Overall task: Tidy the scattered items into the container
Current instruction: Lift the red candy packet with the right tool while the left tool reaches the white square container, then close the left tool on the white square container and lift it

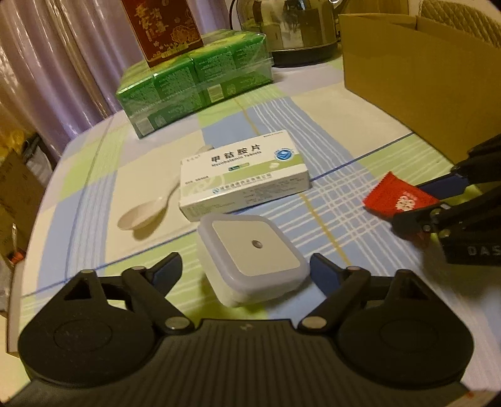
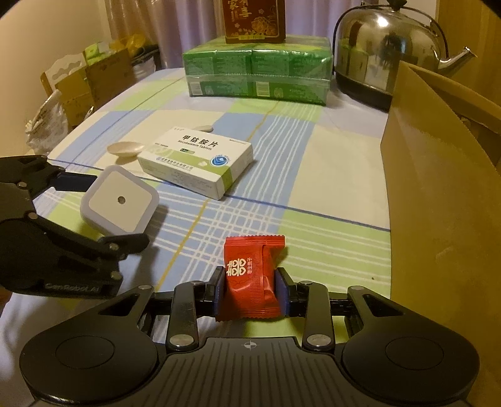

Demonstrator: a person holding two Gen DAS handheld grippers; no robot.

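A white square night light (image 1: 250,253) lies on the checked tablecloth between the fingers of my left gripper (image 1: 247,270), which is open with a gap on each side. In the right wrist view the left gripper (image 2: 103,213) straddles that night light (image 2: 120,200). My right gripper (image 2: 250,291) is shut on a red candy packet (image 2: 253,275); from the left wrist view this right gripper (image 1: 429,203) holds the packet (image 1: 400,198) close to the brown cardboard box (image 1: 416,84) (image 2: 438,188). A white medicine box (image 1: 244,175) (image 2: 197,159) and a white spoon (image 1: 147,213) (image 2: 125,147) lie mid-table.
A green shrink-wrapped pack (image 1: 194,81) (image 2: 256,69) with a dark red box (image 1: 162,28) on top stands at the back. A steel kettle (image 2: 385,50) sits behind the cardboard box. Boxes and bags (image 2: 78,84) stand beyond the table's left edge.
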